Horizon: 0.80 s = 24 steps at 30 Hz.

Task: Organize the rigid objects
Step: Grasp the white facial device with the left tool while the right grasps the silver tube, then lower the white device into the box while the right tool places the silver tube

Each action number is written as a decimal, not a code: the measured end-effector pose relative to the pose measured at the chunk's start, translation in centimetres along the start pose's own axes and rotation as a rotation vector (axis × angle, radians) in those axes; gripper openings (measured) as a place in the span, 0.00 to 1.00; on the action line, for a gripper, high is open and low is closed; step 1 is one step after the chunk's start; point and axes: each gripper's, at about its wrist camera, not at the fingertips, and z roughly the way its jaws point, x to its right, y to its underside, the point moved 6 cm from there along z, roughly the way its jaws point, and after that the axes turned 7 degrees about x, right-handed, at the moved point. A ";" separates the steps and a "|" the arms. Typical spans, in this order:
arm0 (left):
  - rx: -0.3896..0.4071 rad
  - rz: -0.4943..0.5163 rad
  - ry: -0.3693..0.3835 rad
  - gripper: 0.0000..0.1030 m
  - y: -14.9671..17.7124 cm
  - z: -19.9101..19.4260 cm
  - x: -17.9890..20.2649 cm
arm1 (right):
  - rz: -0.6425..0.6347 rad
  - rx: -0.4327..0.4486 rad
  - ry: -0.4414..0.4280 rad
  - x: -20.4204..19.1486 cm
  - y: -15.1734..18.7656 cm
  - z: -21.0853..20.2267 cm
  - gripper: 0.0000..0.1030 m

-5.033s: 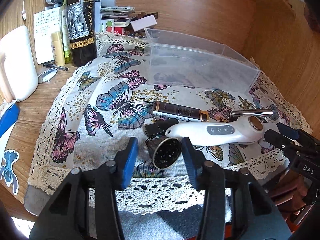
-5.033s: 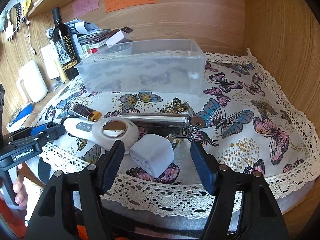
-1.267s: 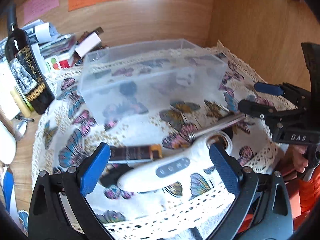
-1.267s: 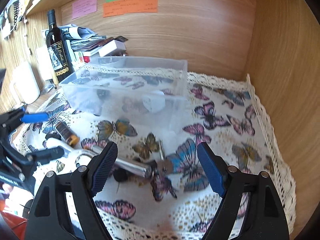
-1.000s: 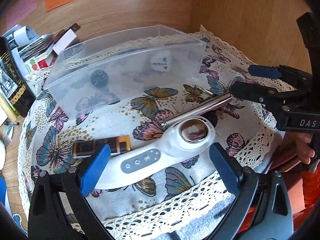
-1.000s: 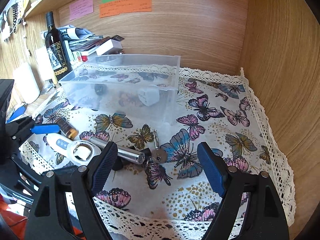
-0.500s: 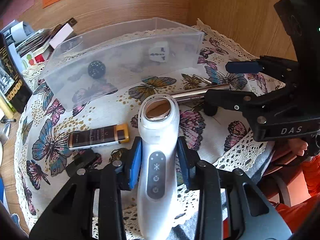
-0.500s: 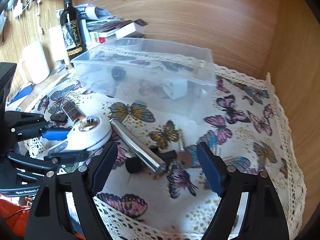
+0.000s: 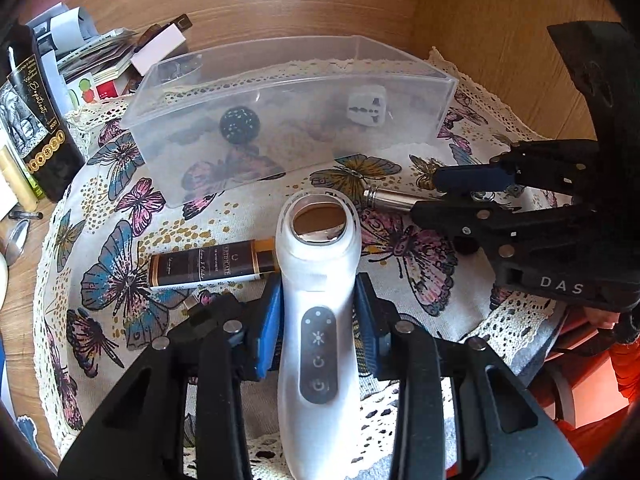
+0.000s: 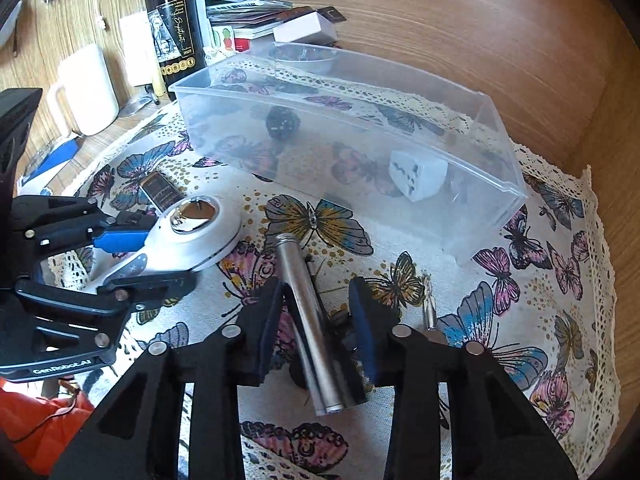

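My left gripper (image 9: 318,304) is shut on the handle of a white handheld device (image 9: 316,248), whose mirrored round head points toward the clear plastic bin (image 9: 200,120). In the right wrist view the device (image 10: 196,232) sits at the left, held by that gripper (image 10: 140,260). My right gripper (image 10: 316,312) straddles a silver metal cylinder (image 10: 292,260) lying on the butterfly cloth. Its jaws are closing; a gap still shows at the right pad. The bin holds a black ball (image 9: 239,125) and a white plug adapter (image 9: 366,110).
A brown cosmetic tube (image 9: 208,268) lies left of the device. A key (image 10: 430,312) lies right of the cylinder. A wine bottle (image 10: 174,28), a white jug (image 10: 86,88) and stacked papers stand at the back left. Wooden walls close the back and right.
My left gripper closed on the white device and lifted its head toward the bin. My right gripper came down over the silver cylinder and its jaws narrowed around it.
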 end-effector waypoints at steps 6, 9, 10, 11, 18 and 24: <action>0.002 -0.005 0.014 0.38 -0.3 0.4 0.0 | -0.050 -0.037 0.004 -0.3 -0.2 1.3 0.28; 0.000 -0.013 0.022 0.38 -0.5 0.5 -0.1 | -0.079 -0.057 0.019 -0.5 -0.3 2.4 0.28; 0.000 -0.015 0.023 0.38 -0.5 0.5 -0.1 | -0.079 -0.055 0.019 -0.5 -0.5 2.6 0.28; 0.002 -0.019 0.025 0.38 -0.5 0.6 -0.1 | -0.075 -0.049 0.023 -0.5 -0.7 2.7 0.28; 0.010 -0.018 0.023 0.38 -0.5 0.7 -0.1 | -0.084 -0.006 0.003 -1.0 -2.2 1.9 0.28; 0.014 -0.031 0.031 0.38 -0.6 0.7 -0.3 | -0.110 -0.057 -0.025 -2.0 -0.7 3.3 0.22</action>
